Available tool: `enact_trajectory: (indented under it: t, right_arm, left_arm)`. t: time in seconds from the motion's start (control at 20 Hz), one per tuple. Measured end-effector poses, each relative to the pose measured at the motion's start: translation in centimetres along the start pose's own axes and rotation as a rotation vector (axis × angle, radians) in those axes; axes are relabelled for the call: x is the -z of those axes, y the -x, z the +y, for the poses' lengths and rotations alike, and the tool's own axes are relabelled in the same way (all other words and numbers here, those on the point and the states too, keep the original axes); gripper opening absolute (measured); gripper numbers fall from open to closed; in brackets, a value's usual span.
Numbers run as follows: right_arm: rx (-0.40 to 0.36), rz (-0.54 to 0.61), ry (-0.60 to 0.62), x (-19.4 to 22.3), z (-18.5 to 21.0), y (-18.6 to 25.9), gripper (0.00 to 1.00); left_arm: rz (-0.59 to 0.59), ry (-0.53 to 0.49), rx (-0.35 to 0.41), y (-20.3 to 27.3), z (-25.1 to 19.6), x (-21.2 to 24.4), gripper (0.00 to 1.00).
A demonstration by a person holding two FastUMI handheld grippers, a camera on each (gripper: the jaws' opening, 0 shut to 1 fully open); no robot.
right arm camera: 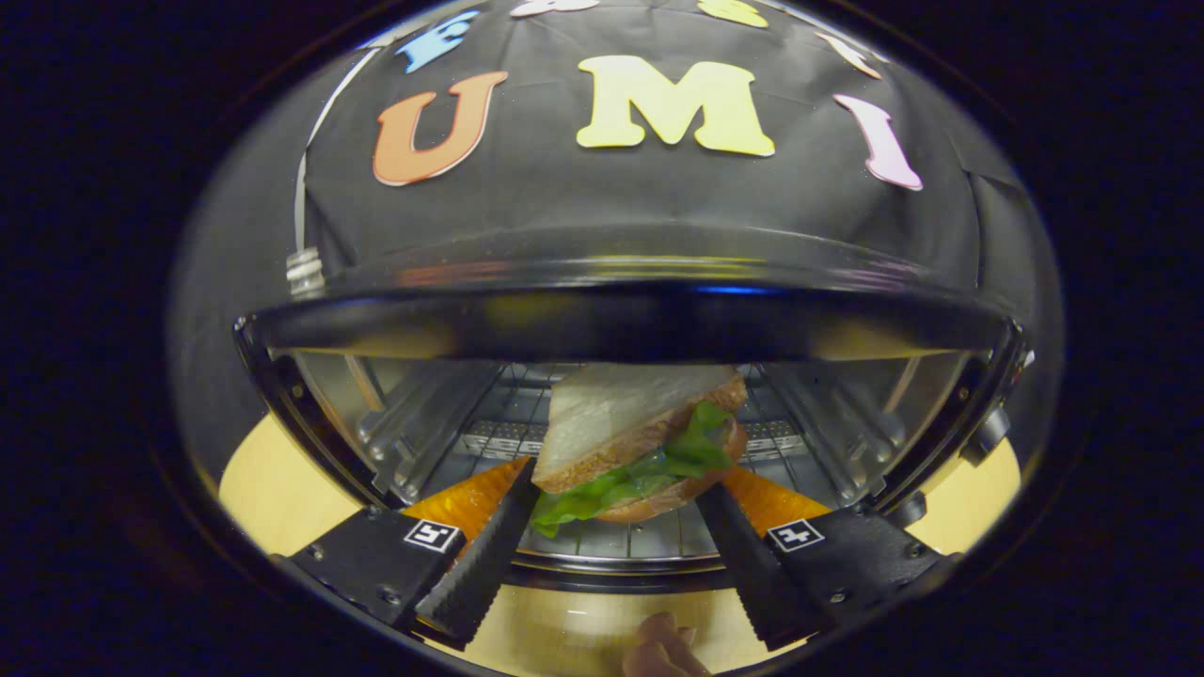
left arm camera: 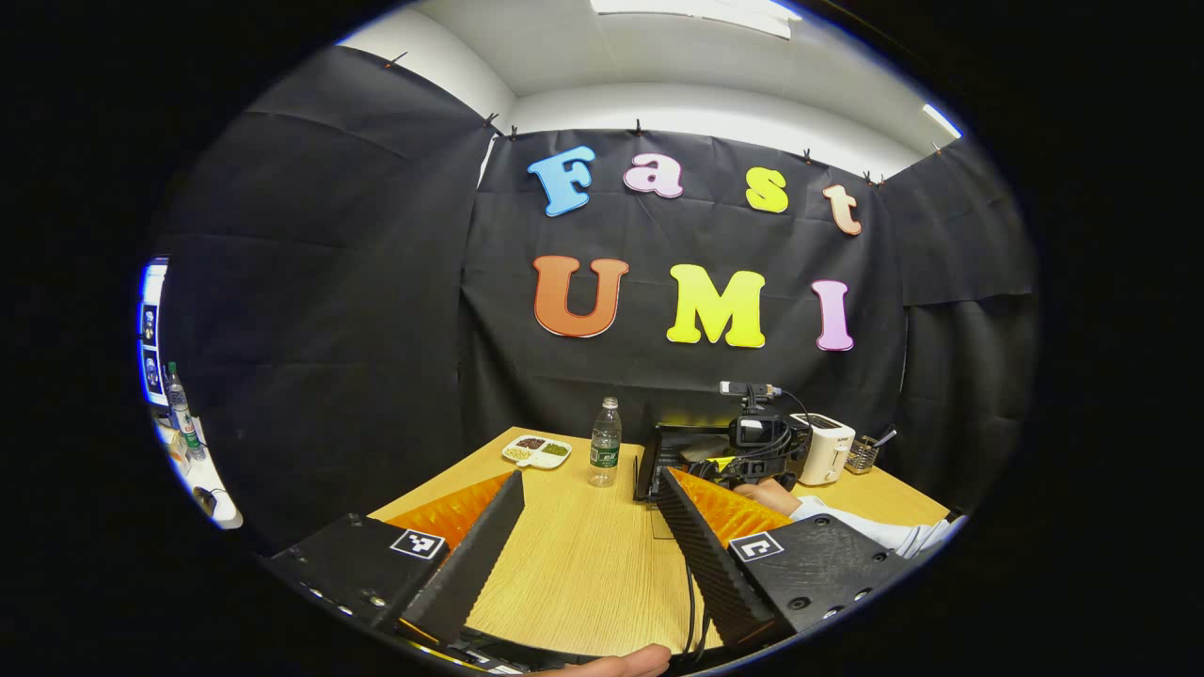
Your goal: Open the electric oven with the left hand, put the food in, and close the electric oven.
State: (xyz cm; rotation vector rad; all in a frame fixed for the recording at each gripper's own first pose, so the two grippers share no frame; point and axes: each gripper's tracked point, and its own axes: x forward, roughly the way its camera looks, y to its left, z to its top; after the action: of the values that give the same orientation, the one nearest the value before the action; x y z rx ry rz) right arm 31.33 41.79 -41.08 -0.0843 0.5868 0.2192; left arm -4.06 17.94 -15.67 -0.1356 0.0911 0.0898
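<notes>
The right gripper (right arm camera: 616, 527), fingers spread apart and off the sandwich (right arm camera: 640, 451) on the open oven (right arm camera: 621, 310) rack, should withdraw, while the empty, open left gripper (left arm camera: 588, 527) must reach over the surface (left arm camera: 583, 555) to close the door.

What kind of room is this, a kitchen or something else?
Probably a staged recording booth, not a real kitchen: black cloth walls surround one wooden table holding an oven, a toaster and a camera.
</notes>
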Motion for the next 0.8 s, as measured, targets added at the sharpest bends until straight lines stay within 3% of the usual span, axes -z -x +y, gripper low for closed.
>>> enact_trajectory:
  t: [0.1,0.2,0.4,0.45,0.55,0.6,0.65,0.7,0.75,0.8]
  right_arm:
    - [-0.030,0.052,0.028,0.1,0.6,0.2,0.96]
    - [-0.100,0.114,0.019,0.5,2.1,1.1,1.00]
    - [-0.137,0.218,0.018,1.4,2.8,3.4,1.00]
    - [-0.153,0.239,0.010,1.6,3.0,4.2,0.96]
    - [-0.200,0.290,-0.002,2.1,3.5,5.7,1.00]
    - [-0.246,0.281,-0.014,1.8,4.1,6.3,1.00]
    - [-0.270,0.258,-0.020,1.2,4.2,6.9,0.92]
    - [-0.267,0.245,-0.025,0.9,3.4,7.7,0.91]
    - [-0.265,0.230,-0.038,0.5,2.7,8.6,1.00]
    - [-0.271,0.205,-0.052,0.1,2.2,9.5,1.00]
  left_arm:
    - [0.003,-0.010,-0.004,0.2,0.0,0.0,0.94]
    - [0.003,-0.016,-0.007,0.2,-0.1,0.0,0.94]
    - [0.014,-0.008,0.016,0.3,-1.3,0.1,0.94]
    - [0.016,-0.010,0.021,0.3,-1.6,0.2,0.94]
    - [0.022,-0.015,0.024,0.1,-2.0,0.5,0.94]
    - [0.023,-0.015,0.022,0.0,-2.2,0.4,0.94]
    - [0.026,-0.011,0.023,-0.3,-2.3,0.5,0.94]
    - [0.035,-0.004,0.025,-0.5,-2.6,0.7,0.94]
    - [0.039,0.000,0.023,-0.6,-2.7,0.8,0.94]
    - [0.040,0.000,0.021,-0.9,-2.8,0.7,0.94]
